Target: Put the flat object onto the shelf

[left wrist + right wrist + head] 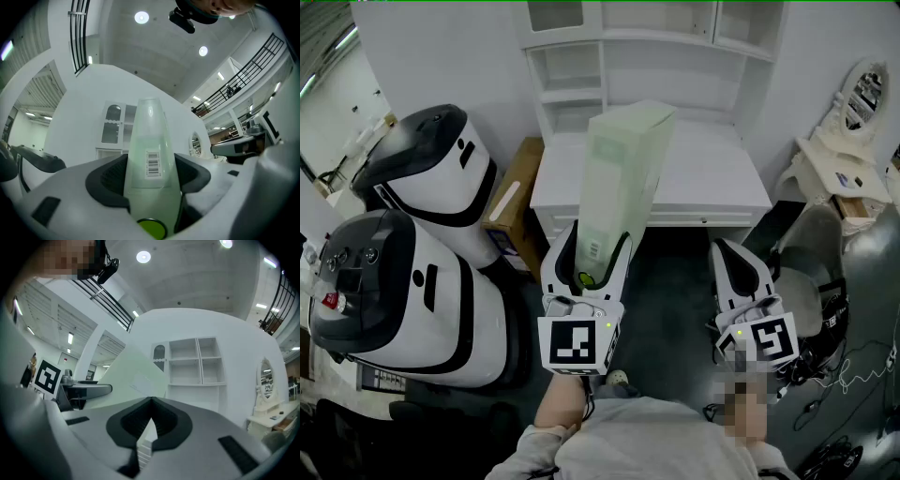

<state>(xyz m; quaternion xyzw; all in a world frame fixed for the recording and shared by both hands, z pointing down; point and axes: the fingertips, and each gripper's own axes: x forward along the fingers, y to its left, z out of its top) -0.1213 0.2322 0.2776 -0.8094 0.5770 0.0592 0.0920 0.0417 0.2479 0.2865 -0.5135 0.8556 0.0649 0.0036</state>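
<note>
The left tongs (594, 251) pinch the lower end of the flat pale green box (624, 164) between their 2 dark pads and point a little upward, toward the white shelf (656, 37). The box rises from them in the air, leaning right, in front of the white table (712, 187). The right tongs (733, 255) are held level at the right, apart from the box, pressed together with nothing between them.

Pale green box (623, 173), white shelf (623, 36)
</note>
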